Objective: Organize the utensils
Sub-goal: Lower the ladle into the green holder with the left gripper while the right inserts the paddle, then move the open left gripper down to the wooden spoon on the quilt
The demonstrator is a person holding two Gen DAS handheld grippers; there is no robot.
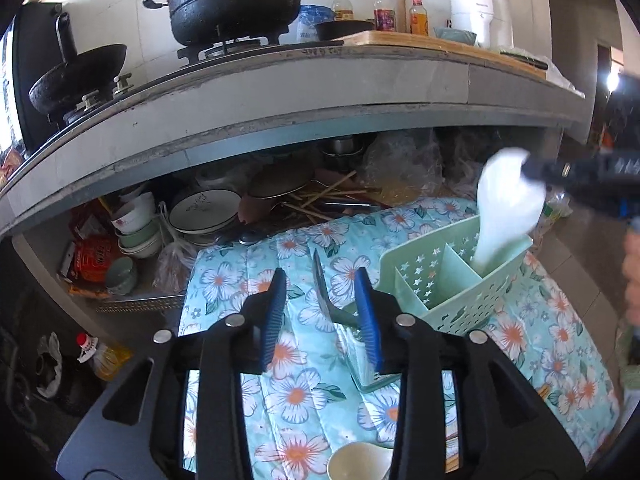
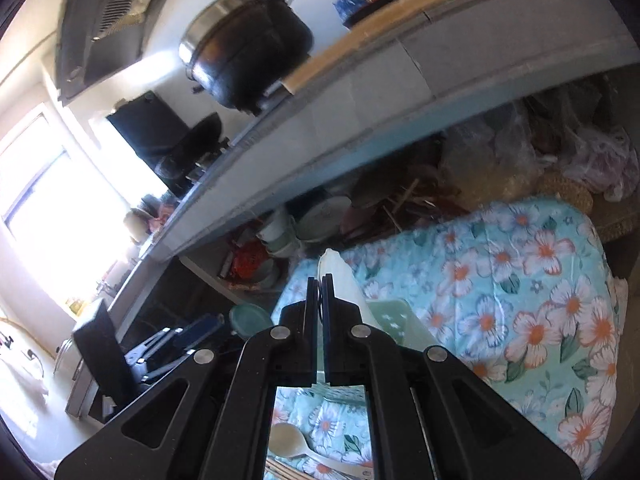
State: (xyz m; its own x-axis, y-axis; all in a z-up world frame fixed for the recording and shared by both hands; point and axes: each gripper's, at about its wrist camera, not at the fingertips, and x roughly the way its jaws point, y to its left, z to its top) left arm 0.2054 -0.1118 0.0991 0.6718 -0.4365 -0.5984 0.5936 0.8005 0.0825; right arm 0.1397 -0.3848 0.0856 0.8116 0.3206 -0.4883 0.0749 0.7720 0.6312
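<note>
Caddy [image 1: 452, 280] stands on the floral cloth [image 1: 296, 392]. Right gripper [image 2: 319, 286], jaws clamped on a white spatula [image 1: 508, 204], lowers its handle into the caddy's far slot. Left gripper [image 1: 324, 312], jaws part open and empty, sits just beside the caddy near a dark utensil [image 1: 322, 284], probably next.

The cloth [image 1: 304, 396] is pale turquoise, printed with white flowers that have orange centres and dark green leaves. At two o'clock on it the utensil caddy [image 1: 452, 292] is mint green, pierced with small white stars. The rice paddle [image 1: 506, 208] in it is plain white. The left gripper's pads [image 1: 276, 320] are ribbed blue on black arms (steel rivets). The pot [image 1: 232, 4] at twelve o'clock is sooty black.
</note>
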